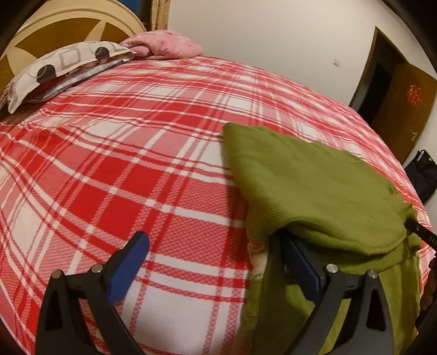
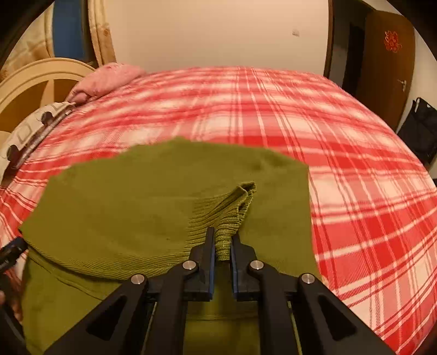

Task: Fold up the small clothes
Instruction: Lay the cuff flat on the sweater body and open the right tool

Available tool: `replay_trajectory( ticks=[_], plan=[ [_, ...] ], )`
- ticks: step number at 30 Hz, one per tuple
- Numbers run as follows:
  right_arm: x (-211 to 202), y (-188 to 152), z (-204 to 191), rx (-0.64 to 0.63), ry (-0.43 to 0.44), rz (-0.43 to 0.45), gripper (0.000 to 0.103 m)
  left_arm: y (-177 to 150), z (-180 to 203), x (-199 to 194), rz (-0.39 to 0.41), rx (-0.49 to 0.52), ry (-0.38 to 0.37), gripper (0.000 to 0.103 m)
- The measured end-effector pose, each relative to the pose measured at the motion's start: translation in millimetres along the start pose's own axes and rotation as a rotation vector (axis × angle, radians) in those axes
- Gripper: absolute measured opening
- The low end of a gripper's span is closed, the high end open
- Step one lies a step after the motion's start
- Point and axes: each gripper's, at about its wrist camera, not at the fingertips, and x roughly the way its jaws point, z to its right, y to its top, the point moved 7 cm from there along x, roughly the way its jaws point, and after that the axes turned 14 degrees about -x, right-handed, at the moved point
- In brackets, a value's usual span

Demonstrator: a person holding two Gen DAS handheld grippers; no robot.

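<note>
An olive-green knit garment [image 1: 308,185] lies on a bed with a red and white plaid cover [image 1: 123,163]. My left gripper [image 1: 215,245] is open at the garment's left edge; its right finger [image 1: 300,262] is tucked under the folded-over fabric, its left finger [image 1: 128,262] over bare cover. In the right wrist view the garment [image 2: 136,204] fills the near middle. My right gripper [image 2: 222,240] is shut on a ribbed green edge [image 2: 235,210], holding it over the garment's body. A tip of the left gripper shows at the left edge [image 2: 11,251].
A patterned pillow [image 1: 57,68] and a pink blanket [image 1: 164,46] lie at the head of the bed by a cream headboard [image 1: 68,24]. A brown door [image 1: 404,109] and a black bag [image 1: 423,172] stand to the right. The plaid cover [image 2: 355,163] spreads right of the garment.
</note>
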Motion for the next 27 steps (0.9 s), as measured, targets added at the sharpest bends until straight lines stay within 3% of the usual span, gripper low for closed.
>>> replay_trajectory(
  ticks=[4,7,10,13,14,17,20,27],
  plan=[
    [-2.2,8.5,14.0,0.01,-0.048,0.014,0.008,-0.1,0.3,2.1,-0.005,0.009,0.013,0.1],
    [21.8,-1.0,5.6,-0.045,-0.009,-0.112,0.009,0.5,-1.9,1.7,0.003,0.006,0.033,0.1],
    [14.5,-8.4,4.7,-0.079,-0.042,-0.096,0.013,3.6,-12.6,-3.6,0.022,-0.046,0.037,0.1],
    [0.0,-18.1,12.1,-0.036,-0.034,-0.091,0.032,3.9,-24.4,-14.8,0.041,-0.094,0.036,0.1],
    [-5.4,-20.8,14.6,-0.042,-0.051,-0.091,0.044,4.6,-30.1,-20.4,0.052,-0.118,0.039,0.1],
    [-22.9,-15.2,14.7,-0.086,-0.095,-0.038,0.046,8.5,-36.4,-35.1,0.077,-0.14,0.032,0.1],
    [-35.4,5.5,7.0,-0.112,-0.119,0.026,0.046,16.9,-25.6,-48.8,0.131,-0.082,0.049,0.1],
    [-8.1,41.2,-39.5,-0.155,0.018,0.037,0.047,35.4,18.6,-44.2,0.168,0.085,0.084,0.102]
  ],
)
